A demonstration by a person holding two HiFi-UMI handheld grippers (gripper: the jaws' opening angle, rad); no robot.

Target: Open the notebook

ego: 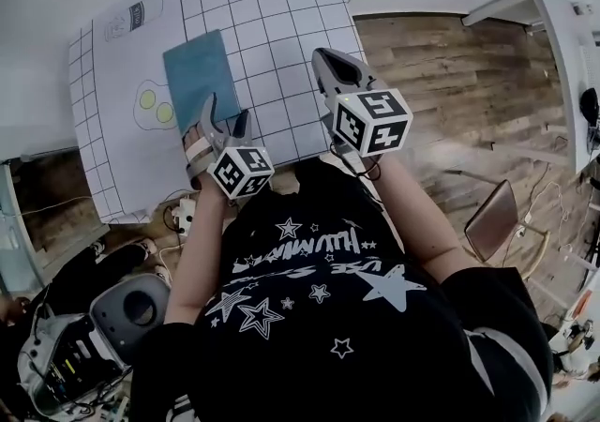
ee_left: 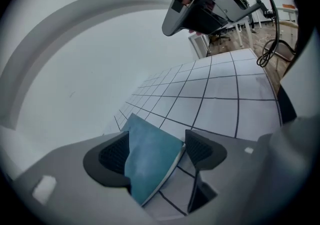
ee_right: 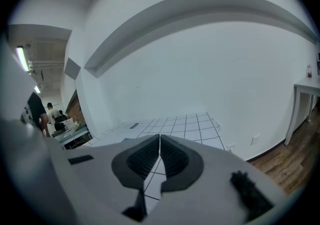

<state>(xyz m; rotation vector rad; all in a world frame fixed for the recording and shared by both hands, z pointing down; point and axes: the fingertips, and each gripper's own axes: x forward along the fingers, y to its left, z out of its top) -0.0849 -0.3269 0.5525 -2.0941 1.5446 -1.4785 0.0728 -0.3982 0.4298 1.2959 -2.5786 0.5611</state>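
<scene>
A closed teal notebook (ego: 197,78) lies flat on the white grid mat (ego: 281,7) that covers the table. My left gripper (ego: 226,116) hovers just over the notebook's near edge with its jaws wide apart. In the left gripper view the notebook (ee_left: 147,161) shows between the two pads (ee_left: 114,155), near corner towards me, and the pads do not press on it. My right gripper (ego: 330,66) hangs above the mat to the right of the notebook, shut and empty. Its closed tip (ee_left: 171,25) also shows at the top of the left gripper view. In the right gripper view the right gripper (ee_right: 159,140) points across the mat towards a white wall.
Two yellow circles (ego: 156,106) and a bottle outline (ego: 131,19) are printed on the mat left of the notebook. A white desk (ego: 562,45) and a chair (ego: 495,218) stand on the wooden floor at right. Equipment (ego: 94,340) sits on the floor at lower left. People (ee_right: 42,111) stand far off.
</scene>
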